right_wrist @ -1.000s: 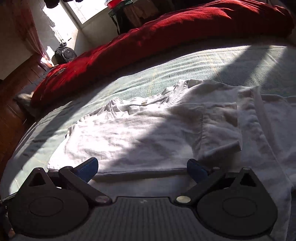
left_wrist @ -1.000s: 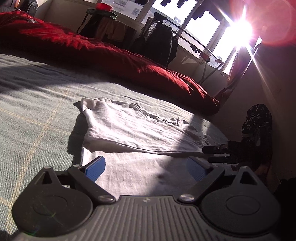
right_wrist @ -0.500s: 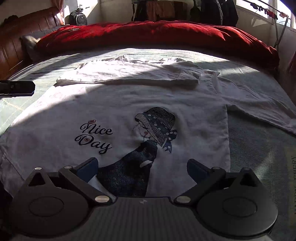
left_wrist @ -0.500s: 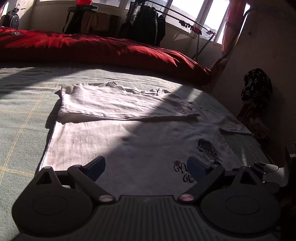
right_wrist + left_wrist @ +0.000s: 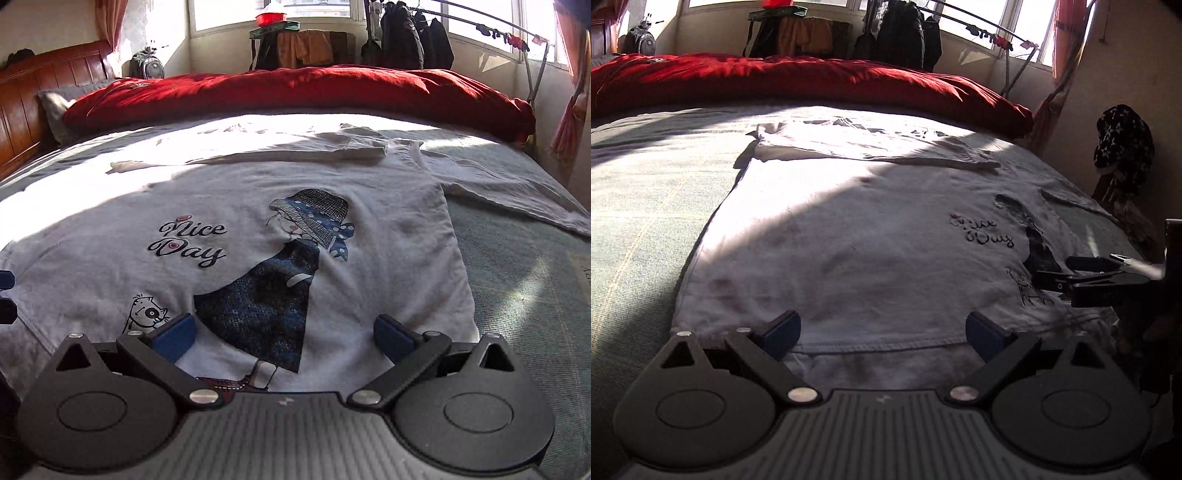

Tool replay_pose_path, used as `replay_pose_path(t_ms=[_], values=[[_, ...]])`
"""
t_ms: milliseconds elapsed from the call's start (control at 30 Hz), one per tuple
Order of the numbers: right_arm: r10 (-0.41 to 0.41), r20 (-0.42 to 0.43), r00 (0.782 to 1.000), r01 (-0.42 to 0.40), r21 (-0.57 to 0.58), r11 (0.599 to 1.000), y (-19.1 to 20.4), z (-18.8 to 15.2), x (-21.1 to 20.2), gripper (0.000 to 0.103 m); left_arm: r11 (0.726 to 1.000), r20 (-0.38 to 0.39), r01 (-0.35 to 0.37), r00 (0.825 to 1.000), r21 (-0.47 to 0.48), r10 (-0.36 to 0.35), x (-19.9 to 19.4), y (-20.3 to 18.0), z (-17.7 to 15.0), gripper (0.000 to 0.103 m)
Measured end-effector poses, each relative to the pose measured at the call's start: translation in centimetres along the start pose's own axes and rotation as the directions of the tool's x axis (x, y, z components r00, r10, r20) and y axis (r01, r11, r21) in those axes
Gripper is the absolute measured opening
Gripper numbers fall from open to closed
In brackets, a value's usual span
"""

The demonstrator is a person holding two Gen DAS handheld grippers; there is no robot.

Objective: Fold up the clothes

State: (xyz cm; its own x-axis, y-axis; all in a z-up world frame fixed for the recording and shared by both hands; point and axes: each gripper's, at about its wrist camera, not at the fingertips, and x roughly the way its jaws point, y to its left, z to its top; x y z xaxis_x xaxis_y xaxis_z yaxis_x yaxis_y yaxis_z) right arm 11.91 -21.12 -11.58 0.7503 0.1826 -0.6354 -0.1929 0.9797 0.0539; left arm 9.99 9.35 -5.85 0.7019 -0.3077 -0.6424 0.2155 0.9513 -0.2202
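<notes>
A white long-sleeved shirt with a "Nice Day" print and a girl in a blue hat lies flat on the bed, front up. Its far part is folded over toward me, and one sleeve stretches out to the right. My left gripper stands open just over the shirt's near hem at the left. My right gripper is open too, low over the printed dress near the hem. The right gripper's fingers show at the right edge of the left wrist view.
The shirt rests on a pale green bedspread. A red duvet is bunched along the bed's far side, with a wooden headboard at the left. Behind are a clothes rack with dark jackets and windows.
Both grippers have drawn back from the folded far part to the shirt's near hem, staying open. The shirt lies as before.
</notes>
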Motion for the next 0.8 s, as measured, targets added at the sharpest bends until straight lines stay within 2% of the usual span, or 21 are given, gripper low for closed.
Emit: replay_pose_path(t_ms=[100,233,267,333,467,567,633,800], values=[[0.001,0.011,1.0,-0.001,-0.008,1.0,0.0,-0.2,-0.1,0.103,0.997,0.022,-0.023,0.999,-0.07,0.025,-0.2,1.3,1.3,0.096],[0.006,0.012,1.0,-0.006,-0.008,1.0,-0.1,-0.2,-0.2,0.103,0.979,-0.028,-0.049,0.999,-0.196,0.044,0.9,3.5,1.1,0.096],[0.005,0.014,1.0,-0.005,-0.009,1.0,0.0,-0.3,-0.2,0.103,0.976,-0.02,-0.041,0.999,-0.213,0.038,0.8,3.9,0.6,0.096],[0.006,0.019,1.0,-0.006,-0.012,1.0,0.0,-0.5,-0.3,0.103,0.979,0.012,-0.028,0.999,-0.204,0.031,0.1,3.8,-0.2,0.097],[0.015,0.023,1.0,-0.014,-0.016,1.0,-0.1,-0.6,-0.4,0.103,0.984,-0.01,-0.048,0.999,-0.173,0.047,-1.0,2.8,-0.6,0.098],[0.015,0.002,1.0,-0.015,-0.001,1.0,-0.1,-0.2,-0.8,0.103,0.989,0.011,-0.027,1.0,-0.147,0.029,-1.2,1.8,0.1,0.098],[0.022,-0.01,1.0,-0.022,0.013,1.0,0.0,0.1,-1.3,0.103,0.994,0.021,-0.002,1.0,-0.111,0.004,-0.8,0.9,0.6,0.098],[0.067,0.003,0.998,-0.067,0.058,0.996,-0.1,-0.4,-3.7,0.103,0.998,-0.037,0.014,0.999,-0.062,-0.016,2.2,-1.0,0.3,0.098]])
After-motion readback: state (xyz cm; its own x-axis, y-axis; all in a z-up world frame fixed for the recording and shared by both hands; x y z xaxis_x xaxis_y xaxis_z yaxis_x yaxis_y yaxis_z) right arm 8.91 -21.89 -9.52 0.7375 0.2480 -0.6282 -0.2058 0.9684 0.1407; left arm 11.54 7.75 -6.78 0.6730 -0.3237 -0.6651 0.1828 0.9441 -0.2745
